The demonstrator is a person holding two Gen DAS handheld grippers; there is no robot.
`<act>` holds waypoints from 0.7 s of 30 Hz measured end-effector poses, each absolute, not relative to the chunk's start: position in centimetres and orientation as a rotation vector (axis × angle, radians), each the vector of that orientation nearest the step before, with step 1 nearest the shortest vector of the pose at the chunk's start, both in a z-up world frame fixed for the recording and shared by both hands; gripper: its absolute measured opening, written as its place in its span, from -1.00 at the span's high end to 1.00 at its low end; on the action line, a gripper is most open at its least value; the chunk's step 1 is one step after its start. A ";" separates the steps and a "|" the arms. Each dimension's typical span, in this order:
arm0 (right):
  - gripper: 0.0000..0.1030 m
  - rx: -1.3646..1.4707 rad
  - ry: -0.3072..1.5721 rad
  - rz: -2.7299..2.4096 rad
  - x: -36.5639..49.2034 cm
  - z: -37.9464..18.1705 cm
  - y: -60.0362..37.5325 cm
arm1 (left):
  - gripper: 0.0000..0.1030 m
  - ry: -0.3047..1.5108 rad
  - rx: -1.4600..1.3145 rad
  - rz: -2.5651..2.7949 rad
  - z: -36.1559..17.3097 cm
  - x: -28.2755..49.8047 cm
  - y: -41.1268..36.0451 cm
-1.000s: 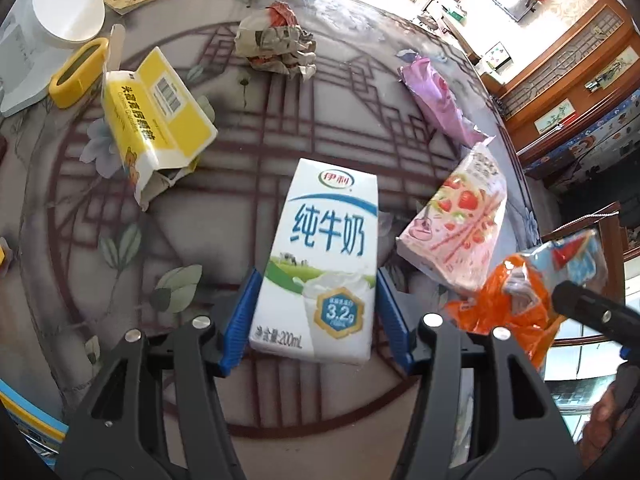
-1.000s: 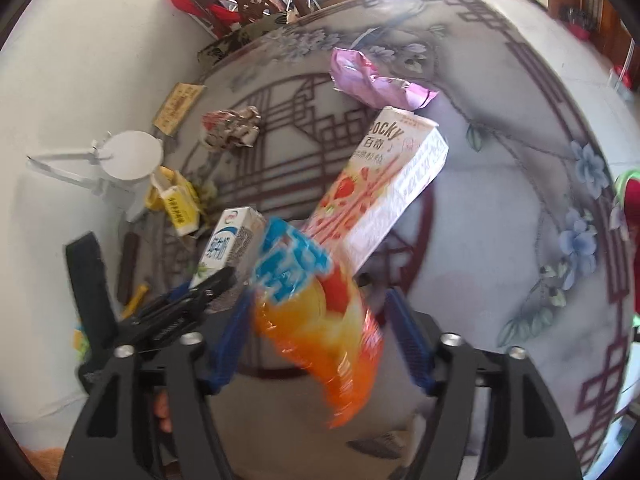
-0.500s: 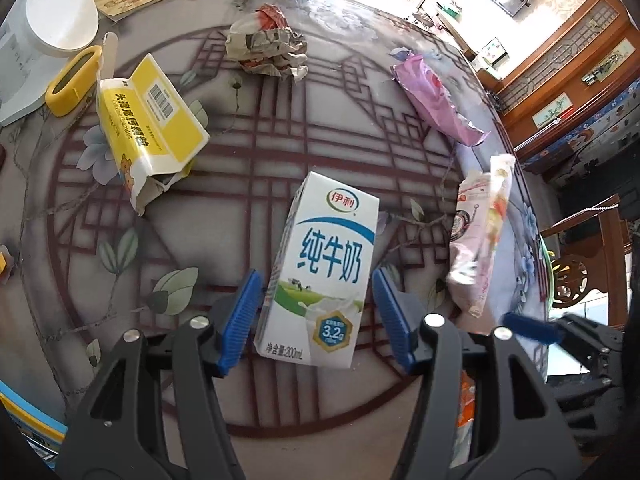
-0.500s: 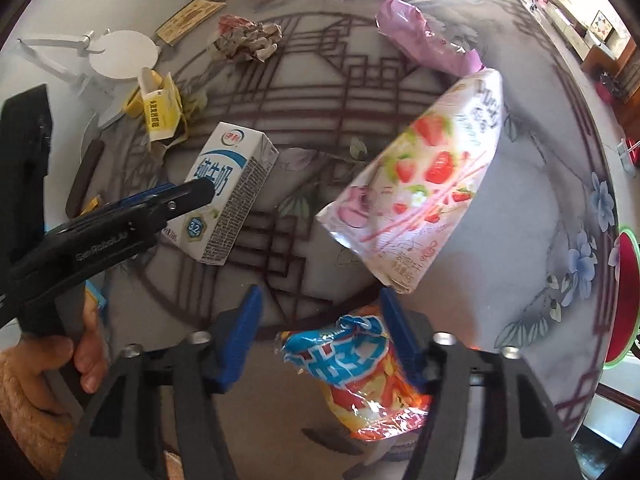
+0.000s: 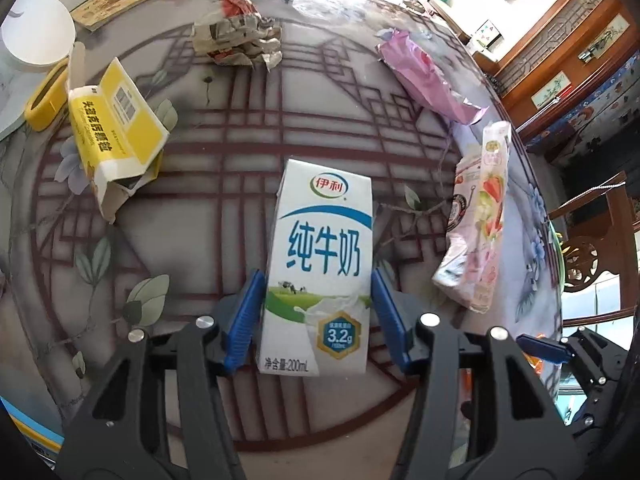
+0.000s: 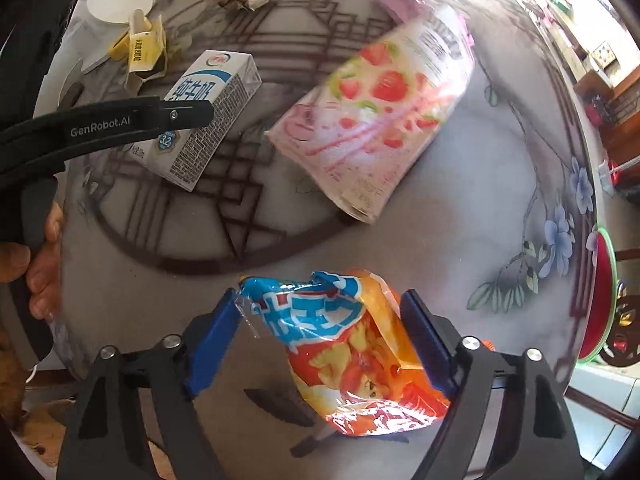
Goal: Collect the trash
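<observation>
A white and blue milk carton (image 5: 320, 268) lies on the patterned round table (image 5: 224, 168), its lower end between the blue pads of my left gripper (image 5: 318, 320), which touch or nearly touch its sides. It also shows in the right wrist view (image 6: 204, 112). My right gripper (image 6: 320, 340) has its pads at both sides of an orange and blue snack bag (image 6: 356, 352). A pink strawberry snack box (image 6: 380, 120) lies just beyond; it also shows in the left wrist view (image 5: 478, 220).
A yellow opened box (image 5: 116, 136), a crumpled paper wad (image 5: 236, 36), a pink wrapper (image 5: 424, 76), a white round stand (image 5: 36, 38) and a booklet (image 5: 116, 2) lie further back. The table edge curves off at right.
My left gripper has moved closer, so the carton's lower end sits deeper between its pads. My right gripper with the orange bag has drawn back from the pink box.
</observation>
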State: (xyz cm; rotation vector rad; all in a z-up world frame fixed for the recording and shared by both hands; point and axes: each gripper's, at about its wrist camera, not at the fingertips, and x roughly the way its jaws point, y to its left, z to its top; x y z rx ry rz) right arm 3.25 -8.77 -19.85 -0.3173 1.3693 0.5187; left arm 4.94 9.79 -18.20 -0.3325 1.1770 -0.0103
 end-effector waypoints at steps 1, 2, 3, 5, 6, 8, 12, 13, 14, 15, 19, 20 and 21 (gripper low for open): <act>-0.23 -0.288 1.364 0.534 3.4 -19.4 -8.9 | -0.02 1.169 -0.331 -0.010 -17.9 4.8 9.8; -0.17 -0.267 1.352 0.538 3.5 -19.0 -9.0 | -0.02 1.163 -0.332 -0.009 -17.6 4.6 9.8; -0.16 -0.256 1.338 0.538 3.6 -18.6 -9.0 | -0.02 1.159 -0.337 -0.010 -17.4 4.5 9.8; -0.13 -0.227 1.305 0.546 3.8 -17.4 -9.2 | -0.02 1.148 -0.346 -0.011 -16.9 4.3 9.9; -0.13 -0.205 1.291 0.551 3.9 -16.8 -9.3 | -0.02 1.142 -0.353 -0.012 -16.7 4.2 9.8; -0.12 -0.153 1.272 0.565 4.1 -15.7 -9.7 | -0.02 1.135 -0.364 -0.014 -16.3 4.0 9.8; -0.12 -0.091 1.223 0.570 4.5 -13.2 -10.3 | -0.02 1.112 -0.381 -0.021 -15.0 3.8 9.4; -0.12 -0.078 1.209 0.568 4.6 -12.7 -10.6 | -0.02 1.106 -0.384 -0.025 -14.7 3.8 9.3; -0.12 -0.062 1.192 0.566 4.7 -12.0 -10.9 | -0.02 1.101 -0.385 -0.027 -14.4 3.8 9.1; -0.12 -0.050 1.181 0.565 4.8 -11.6 -11.1 | -0.02 1.092 -0.387 -0.032 -13.9 3.8 8.9; -0.12 0.004 1.145 0.558 5.1 -10.1 -12.6 | -0.02 1.067 -0.384 -0.051 -12.6 3.8 7.7; -0.12 0.012 1.142 0.555 5.2 -10.0 -12.9 | -0.02 1.064 -0.381 -0.056 -12.4 3.9 7.4; -0.12 0.029 1.141 0.550 5.2 -9.8 -13.5 | -0.02 1.060 -0.376 -0.062 -12.1 3.9 7.0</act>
